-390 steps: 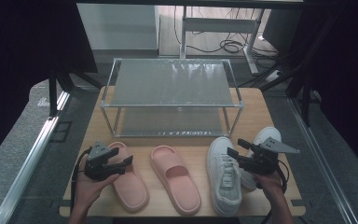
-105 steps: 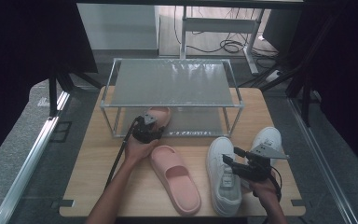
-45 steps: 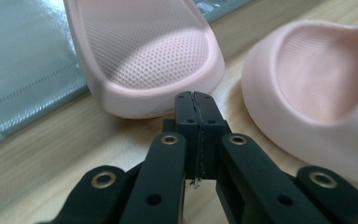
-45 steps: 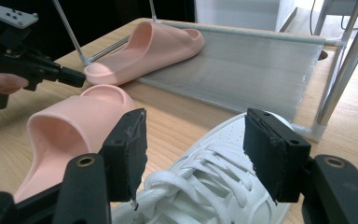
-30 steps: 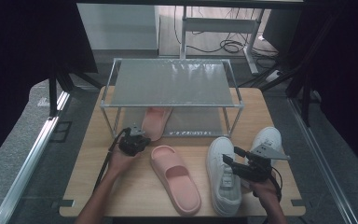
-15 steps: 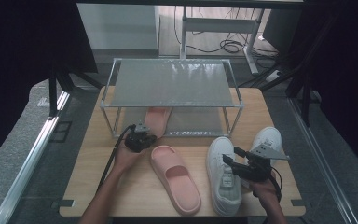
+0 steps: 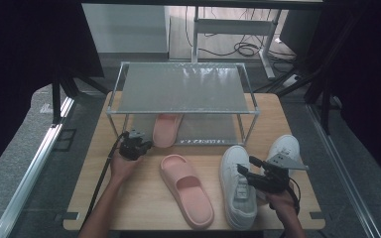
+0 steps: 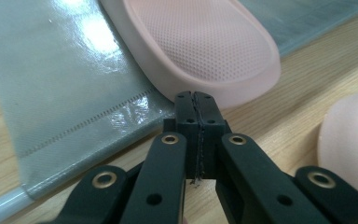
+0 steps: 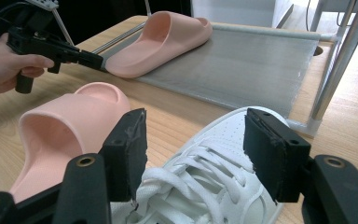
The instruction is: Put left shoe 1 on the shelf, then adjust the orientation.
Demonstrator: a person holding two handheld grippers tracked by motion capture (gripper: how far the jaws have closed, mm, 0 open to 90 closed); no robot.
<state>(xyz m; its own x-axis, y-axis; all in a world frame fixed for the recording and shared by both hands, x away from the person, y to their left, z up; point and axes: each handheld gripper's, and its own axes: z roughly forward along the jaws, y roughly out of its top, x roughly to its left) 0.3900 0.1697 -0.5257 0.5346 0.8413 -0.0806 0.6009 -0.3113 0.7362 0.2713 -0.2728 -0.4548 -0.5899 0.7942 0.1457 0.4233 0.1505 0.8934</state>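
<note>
One pink slipper (image 7: 166, 130) lies on the rack's lower shelf, heel toward me. My left gripper (image 7: 146, 145) is shut with nothing between its jaws. In the left gripper view its tips (image 8: 196, 100) sit right at that slipper's heel (image 8: 205, 51); whether they touch I cannot tell. The second pink slipper (image 7: 186, 188) lies on the table. My right gripper (image 7: 244, 171) stands open over the laces of a white sneaker (image 7: 238, 191), its pads (image 9: 130, 135) apart and not pressing the shoe (image 9: 205, 186).
A second white sneaker (image 7: 286, 148) lies behind the right gripper. The metal rack (image 7: 181, 89) has a mesh top shelf and thin legs (image 9: 335, 60) near the sneakers. The grey lower shelf mat (image 8: 74, 93) has bare room beside the slipper.
Over the last half second my left gripper slid slightly left, back along the slipper's heel. The slipper, the sneakers and the right gripper stayed put.
</note>
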